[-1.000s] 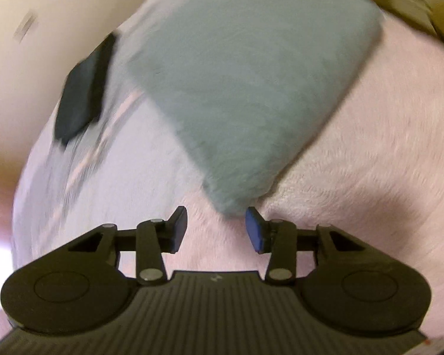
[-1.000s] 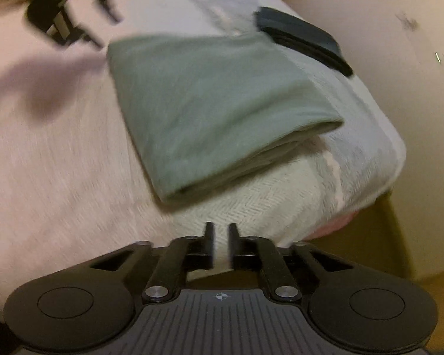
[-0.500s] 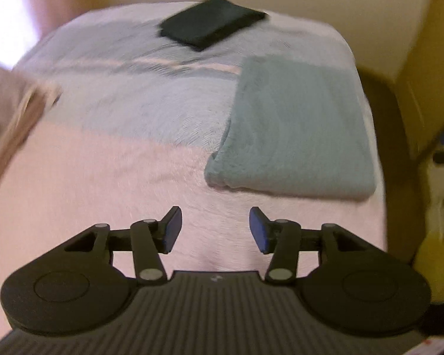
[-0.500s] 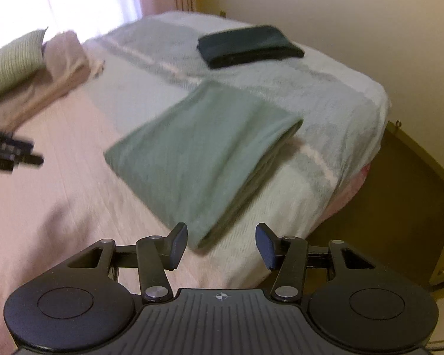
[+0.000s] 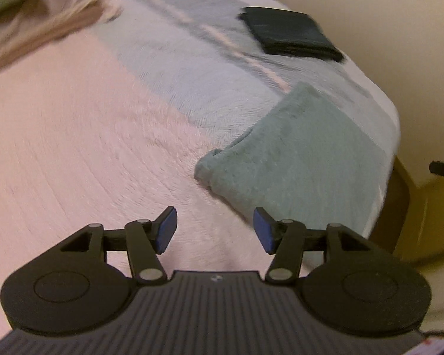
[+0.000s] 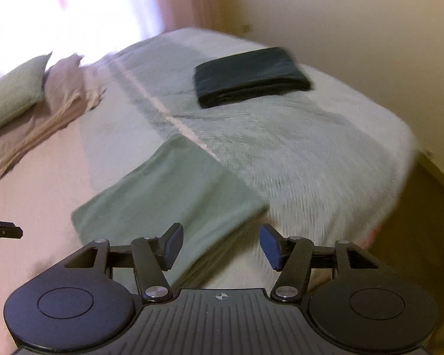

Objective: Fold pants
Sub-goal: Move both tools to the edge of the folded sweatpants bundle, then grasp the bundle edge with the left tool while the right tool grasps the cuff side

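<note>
Left wrist view: the left gripper (image 5: 214,226) has lifted away, jaws opening, empty. The right gripper (image 6: 220,247) too. Folded green pants (image 5: 305,151) lie on the bed (image 5: 74,148); folding looks finished.

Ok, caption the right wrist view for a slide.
Right gripper, fingers opening and empty, above folded green pants on the bed; folded dark garment beyond.

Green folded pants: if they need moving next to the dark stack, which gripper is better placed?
Left, marginally. The left gripper sits just off the green folded pants' near corner; the right gripper overhangs their edge. Both jaws are opening, holding nothing. Dark stack lies beyond.
</note>
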Demonstrator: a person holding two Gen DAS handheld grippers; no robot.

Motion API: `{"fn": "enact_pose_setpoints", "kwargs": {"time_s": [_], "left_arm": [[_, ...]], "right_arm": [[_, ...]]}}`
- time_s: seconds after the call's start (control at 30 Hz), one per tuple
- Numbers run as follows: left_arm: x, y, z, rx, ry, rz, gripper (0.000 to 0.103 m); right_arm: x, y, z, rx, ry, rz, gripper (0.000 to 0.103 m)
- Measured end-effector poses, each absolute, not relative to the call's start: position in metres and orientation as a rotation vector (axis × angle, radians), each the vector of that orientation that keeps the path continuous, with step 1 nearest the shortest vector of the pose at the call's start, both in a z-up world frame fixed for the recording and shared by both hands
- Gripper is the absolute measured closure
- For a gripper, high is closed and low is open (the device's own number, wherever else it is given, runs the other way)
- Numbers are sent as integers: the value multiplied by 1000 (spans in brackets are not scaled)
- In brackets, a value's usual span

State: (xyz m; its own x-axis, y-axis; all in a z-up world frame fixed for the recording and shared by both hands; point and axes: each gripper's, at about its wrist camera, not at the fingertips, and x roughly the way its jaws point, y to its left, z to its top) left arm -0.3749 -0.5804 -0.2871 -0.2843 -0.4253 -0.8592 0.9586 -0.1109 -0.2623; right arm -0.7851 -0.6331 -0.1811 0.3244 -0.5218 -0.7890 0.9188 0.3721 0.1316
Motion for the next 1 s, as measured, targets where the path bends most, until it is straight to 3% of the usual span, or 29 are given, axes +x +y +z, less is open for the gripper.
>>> {"fn": "enact_pose_setpoints", "kwargs": {"time_s": [0.17,0.37,0.67,1.0], "left_arm": [[-421,-588,-311,647,1248,-1336,52],[-474,-586,-320,573,1352,-1146,51],[-506,-573,-352,620,1423,-1057,51],[-501,-570,-371,554,1442,-1032,45]], "right_arm": [[-801,-757,-216,657,807,-730,44],[-781,-852,-272,715,868,-360,36],[-761,-906,-366,901,918,-102,35],[-757,-944,-407,1062,921,117,34]]}}
